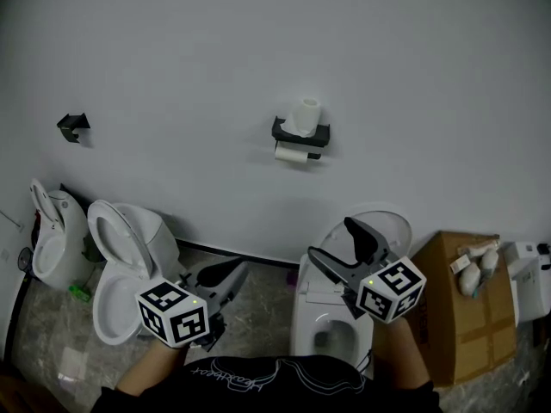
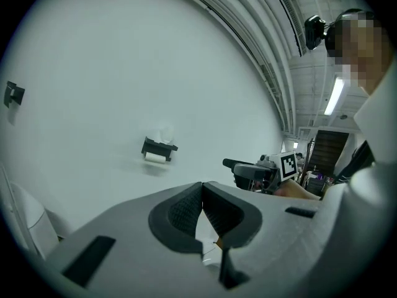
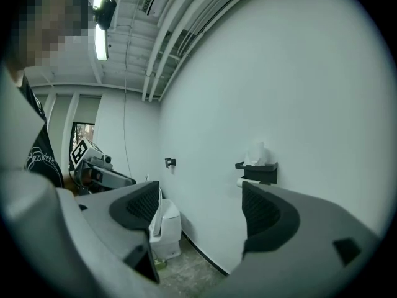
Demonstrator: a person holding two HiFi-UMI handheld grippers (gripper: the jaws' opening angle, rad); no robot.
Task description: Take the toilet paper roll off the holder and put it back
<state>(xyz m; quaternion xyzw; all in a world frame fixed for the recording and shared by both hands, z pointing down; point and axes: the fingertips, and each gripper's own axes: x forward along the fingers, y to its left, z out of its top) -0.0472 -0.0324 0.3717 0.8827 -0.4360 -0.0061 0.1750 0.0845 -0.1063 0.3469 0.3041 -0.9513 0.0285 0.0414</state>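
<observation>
I'm only at the approach. My right gripper (image 1: 334, 241) gapes wide and empty, and my left gripper (image 1: 231, 275) is pinched together on nothing. The toilet paper roll (image 1: 291, 153) hangs under the wall holder (image 1: 303, 133), well ahead. Next I need to reach up and straddle it.

The toilet paper roll (image 1: 291, 153) is white and hangs lying sideways under a black holder (image 1: 317, 135) fixed to the pale wall. A second white roll (image 1: 306, 114) stands upright on the holder's flat top.
</observation>
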